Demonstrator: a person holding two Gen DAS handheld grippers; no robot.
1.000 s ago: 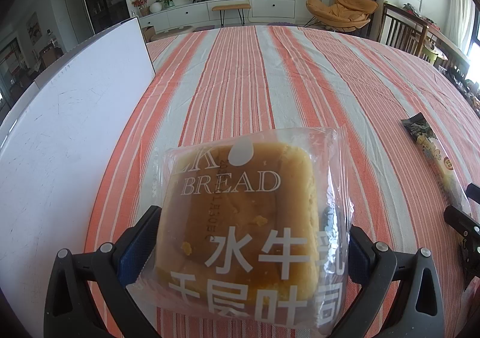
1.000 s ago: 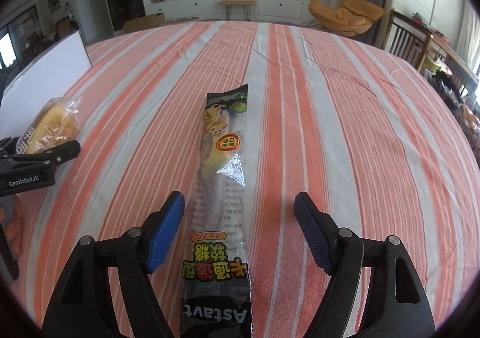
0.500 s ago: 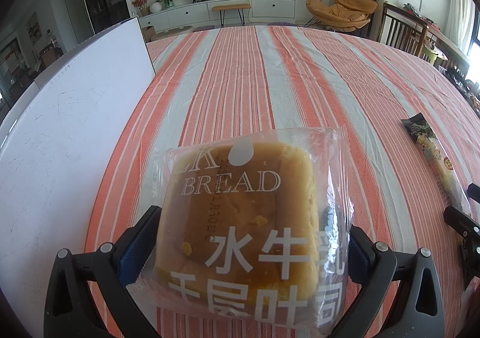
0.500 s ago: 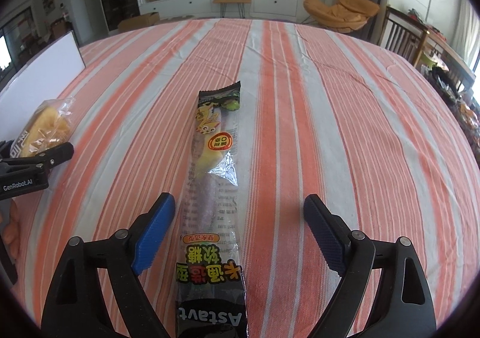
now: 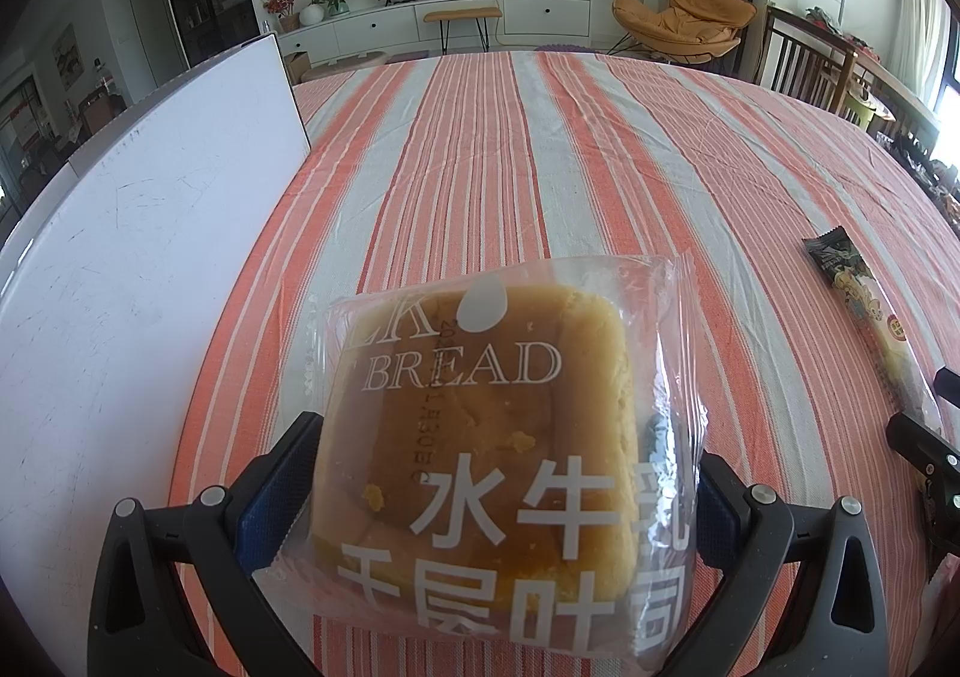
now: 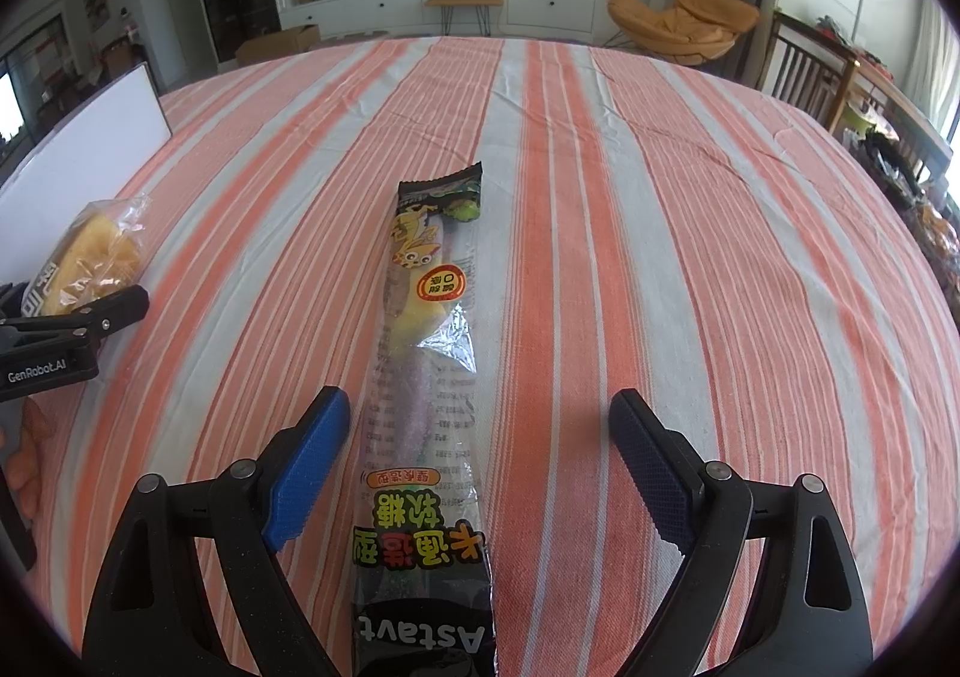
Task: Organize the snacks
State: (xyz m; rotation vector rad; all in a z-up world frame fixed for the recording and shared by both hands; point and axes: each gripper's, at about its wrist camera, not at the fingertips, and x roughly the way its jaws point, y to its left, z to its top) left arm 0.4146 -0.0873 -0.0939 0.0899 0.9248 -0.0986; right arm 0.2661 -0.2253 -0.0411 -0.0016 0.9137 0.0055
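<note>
A clear packet of square brown bread (image 5: pixel 480 437) printed "BREAD" fills the left wrist view. My left gripper (image 5: pixel 501 452) is shut on it, blue pads pressing both sides, and the right wrist view shows that packet (image 6: pixel 90 257) at the far left in the same gripper (image 6: pixel 78 317). A long soft-candy strip (image 6: pixel 429 377) with a black end and yellow cartoon print lies lengthwise on the striped cloth. My right gripper (image 6: pixel 480 404) stands wide open over its near half; the pads (image 6: pixel 306 461) are clear of the wrapper. The strip (image 5: pixel 864 305) also shows at the right of the left view.
An orange-and-white striped tablecloth (image 5: pixel 540 167) covers the large table. A white board (image 5: pixel 120 257) lies along the left edge, seen also as a white board (image 6: pixel 90 137) in the right view. Wooden chairs (image 6: pixel 810 77) stand at the far right edge.
The right gripper's jaws have spread wider around the candy strip, which still lies on the cloth. The left gripper and the bread packet have not moved.
</note>
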